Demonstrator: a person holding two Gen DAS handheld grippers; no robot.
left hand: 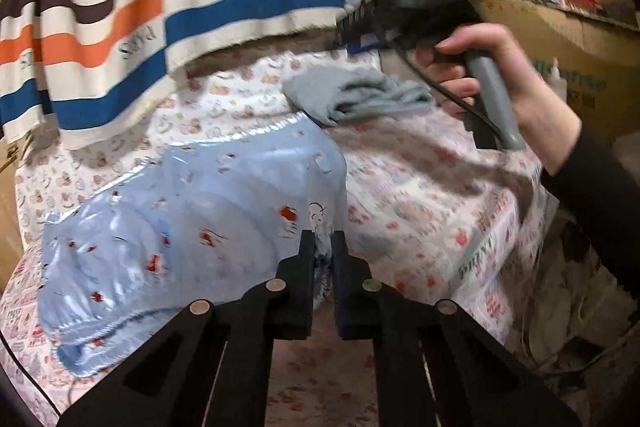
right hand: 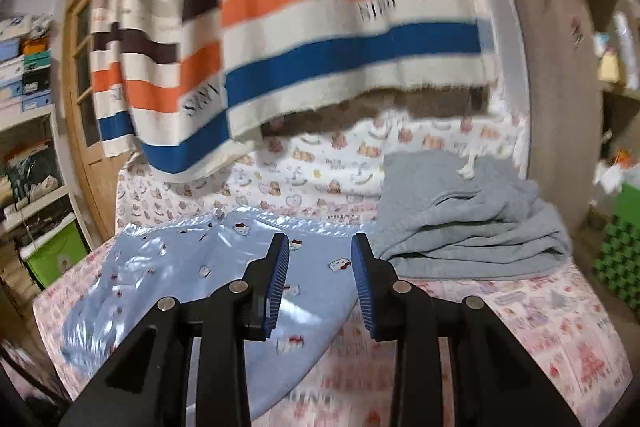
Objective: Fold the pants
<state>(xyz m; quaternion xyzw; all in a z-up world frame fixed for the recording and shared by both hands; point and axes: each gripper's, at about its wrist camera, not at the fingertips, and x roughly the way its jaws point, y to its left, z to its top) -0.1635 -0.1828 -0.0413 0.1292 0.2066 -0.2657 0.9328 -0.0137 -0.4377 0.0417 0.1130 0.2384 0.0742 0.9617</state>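
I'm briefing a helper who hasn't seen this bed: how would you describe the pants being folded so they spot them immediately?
Find the bed with the pink-and-white cartoon sheet, below the hanging striped blanket. The pants lie on its left half, with the left gripper pinching one edge. They are shiny light blue with small cat faces, unlike the plain gray garment crumpled beside them.
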